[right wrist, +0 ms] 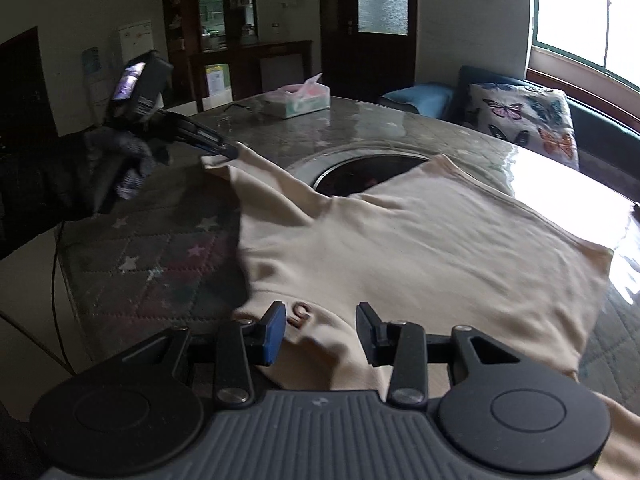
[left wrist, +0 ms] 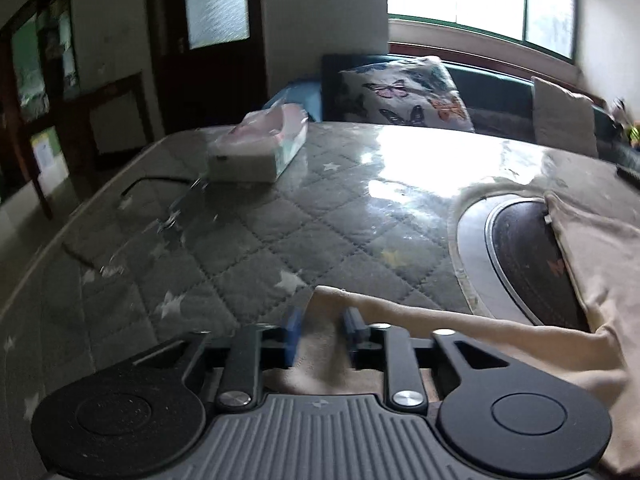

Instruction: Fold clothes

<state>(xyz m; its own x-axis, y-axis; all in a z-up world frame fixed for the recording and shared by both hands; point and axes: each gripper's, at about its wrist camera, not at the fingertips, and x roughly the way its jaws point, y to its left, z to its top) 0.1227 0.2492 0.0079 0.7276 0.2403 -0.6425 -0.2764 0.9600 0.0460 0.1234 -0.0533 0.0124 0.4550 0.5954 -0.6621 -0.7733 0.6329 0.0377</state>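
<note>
A beige T-shirt (right wrist: 420,240) lies spread on the quilted table, partly over a round dark inset. My left gripper (left wrist: 320,334) has a beige sleeve end (left wrist: 340,300) between its fingers; in the right wrist view that gripper (right wrist: 224,148) pinches the sleeve tip and holds it out to the left. My right gripper (right wrist: 320,330) is open, its blue-padded fingers (right wrist: 274,332) astride the shirt's near edge beside some printed lettering (right wrist: 300,314).
A tissue box (left wrist: 256,148) sits at the far side of the table (left wrist: 240,240) next to a thin black cable (left wrist: 156,182). The round dark inset (left wrist: 528,256) lies mid-table. A butterfly cushion (right wrist: 524,120) rests on a sofa beyond.
</note>
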